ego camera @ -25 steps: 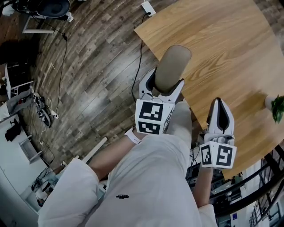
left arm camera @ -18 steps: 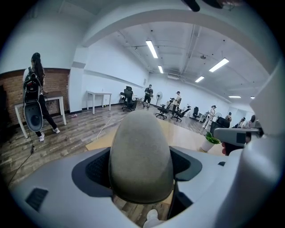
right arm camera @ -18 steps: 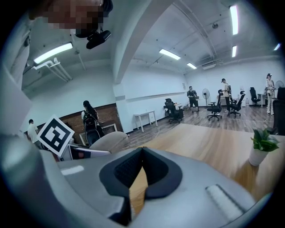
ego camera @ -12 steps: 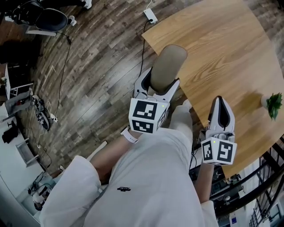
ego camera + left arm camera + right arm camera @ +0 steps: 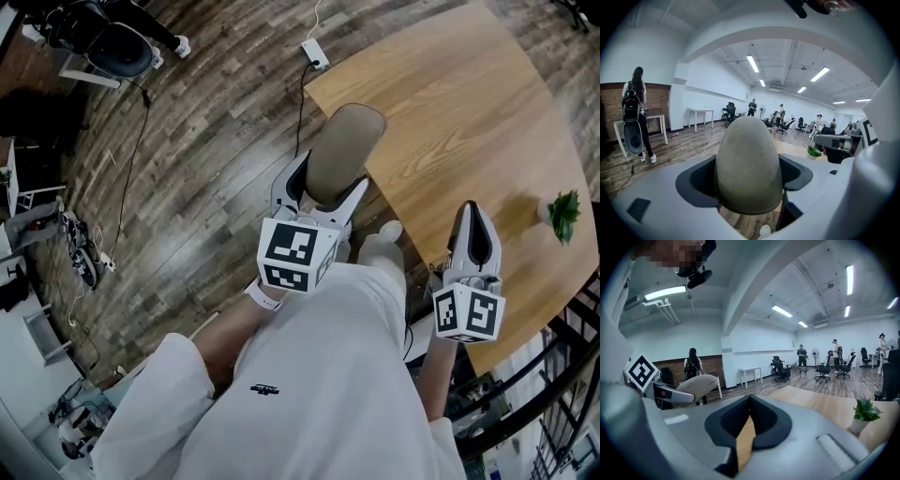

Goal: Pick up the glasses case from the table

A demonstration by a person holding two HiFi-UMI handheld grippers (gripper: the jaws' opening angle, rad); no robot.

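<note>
The left gripper [image 5: 749,177] has its two jaws parted to the width of the one glasses case [image 5: 749,159] and pressed against its sides. The case is a taupe oval that sticks out forward past the jaw tips. In the head view the left gripper [image 5: 325,190] holds this case [image 5: 345,148] up off the tabletop [image 5: 450,103], over the tabletop's near corner, where the wood meets the plank floor [image 5: 206,159].

The right gripper [image 5: 748,411] has its two jaws brought together at the tips with nothing between them; only a thin wedge of tabletop shows through lower down. From the head view the right gripper [image 5: 472,234] hangs over the near edge of the tabletop, well apart from the case.

Each gripper carries one marker cube, two in all: the left cube [image 5: 292,255] and the right cube [image 5: 467,312].

One small potted plant [image 5: 562,214] stands on the tabletop to the right of the right gripper. One white power strip [image 5: 315,53] lies on the floor by the far corner.
</note>
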